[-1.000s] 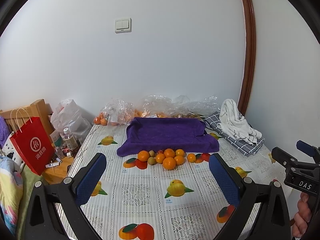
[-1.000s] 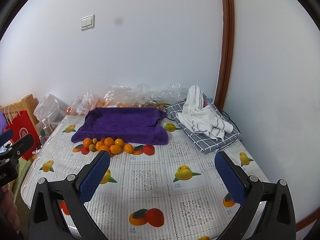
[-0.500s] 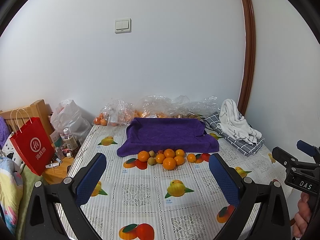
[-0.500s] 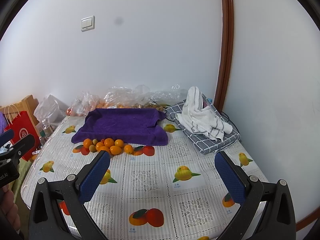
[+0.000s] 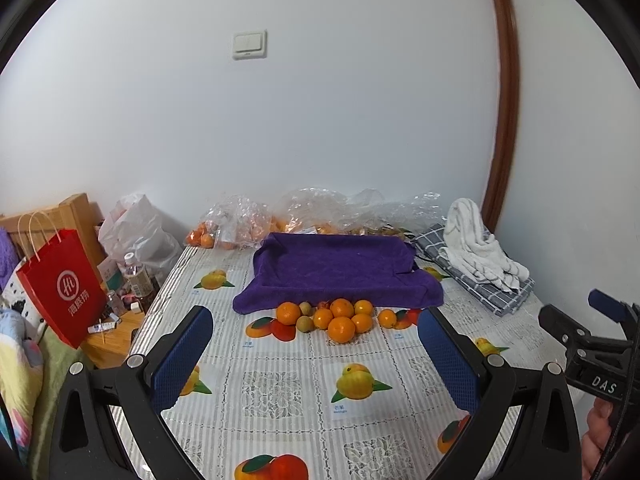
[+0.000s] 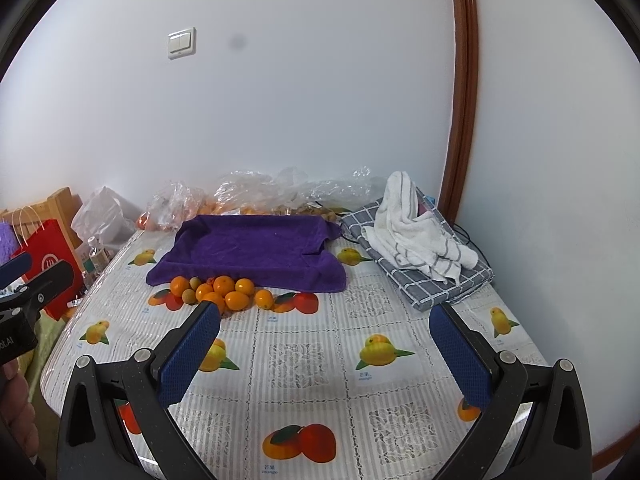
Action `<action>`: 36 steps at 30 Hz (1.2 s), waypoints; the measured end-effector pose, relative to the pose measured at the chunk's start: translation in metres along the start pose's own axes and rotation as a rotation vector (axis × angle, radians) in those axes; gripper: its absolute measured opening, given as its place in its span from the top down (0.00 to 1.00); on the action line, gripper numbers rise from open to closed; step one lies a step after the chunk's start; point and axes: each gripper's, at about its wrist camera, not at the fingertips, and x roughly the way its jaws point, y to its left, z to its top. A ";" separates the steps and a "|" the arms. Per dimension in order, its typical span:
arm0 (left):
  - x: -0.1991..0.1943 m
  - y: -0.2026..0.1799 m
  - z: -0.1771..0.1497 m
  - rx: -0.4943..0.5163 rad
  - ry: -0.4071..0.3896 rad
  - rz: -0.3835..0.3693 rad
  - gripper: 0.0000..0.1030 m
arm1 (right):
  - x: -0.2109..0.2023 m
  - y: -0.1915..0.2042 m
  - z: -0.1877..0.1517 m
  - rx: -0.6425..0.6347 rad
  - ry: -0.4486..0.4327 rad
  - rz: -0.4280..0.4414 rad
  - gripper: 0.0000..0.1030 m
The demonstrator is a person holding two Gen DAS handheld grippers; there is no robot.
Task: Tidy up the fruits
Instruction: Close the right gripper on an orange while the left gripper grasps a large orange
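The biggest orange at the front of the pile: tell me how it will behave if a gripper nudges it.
The biggest orange is round and sits on a smooth, glossy tablecloth, so it would probably roll rather than slide. It touches neighbouring fruit, so a push would likely scatter them too. It looks firm enough for padded jaws.
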 end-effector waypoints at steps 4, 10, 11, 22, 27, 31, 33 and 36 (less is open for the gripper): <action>0.017 0.005 -0.001 -0.004 0.019 -0.006 0.00 | 0.018 0.000 -0.003 -0.001 0.016 0.020 0.00; 0.054 0.022 -0.004 -0.036 0.060 0.012 0.00 | 0.058 0.001 -0.005 0.001 0.071 0.015 0.04; 0.061 0.025 -0.005 -0.039 0.068 0.010 0.00 | 0.066 0.002 -0.006 0.000 0.086 0.028 0.05; 0.156 0.069 -0.030 -0.008 0.237 0.072 0.00 | 0.180 0.027 -0.028 -0.035 0.266 0.095 0.28; 0.192 0.085 -0.049 -0.009 0.311 0.099 0.06 | 0.228 0.044 -0.037 -0.038 0.315 0.133 0.35; 0.210 0.100 -0.062 -0.042 0.352 0.098 0.12 | 0.254 0.060 -0.034 -0.063 0.341 0.167 0.45; 0.212 0.106 -0.066 -0.068 0.349 0.083 0.14 | 0.266 0.065 -0.033 -0.064 0.353 0.183 0.46; 0.217 0.114 -0.071 -0.099 0.363 0.039 0.15 | 0.279 0.067 -0.034 -0.059 0.376 0.207 0.48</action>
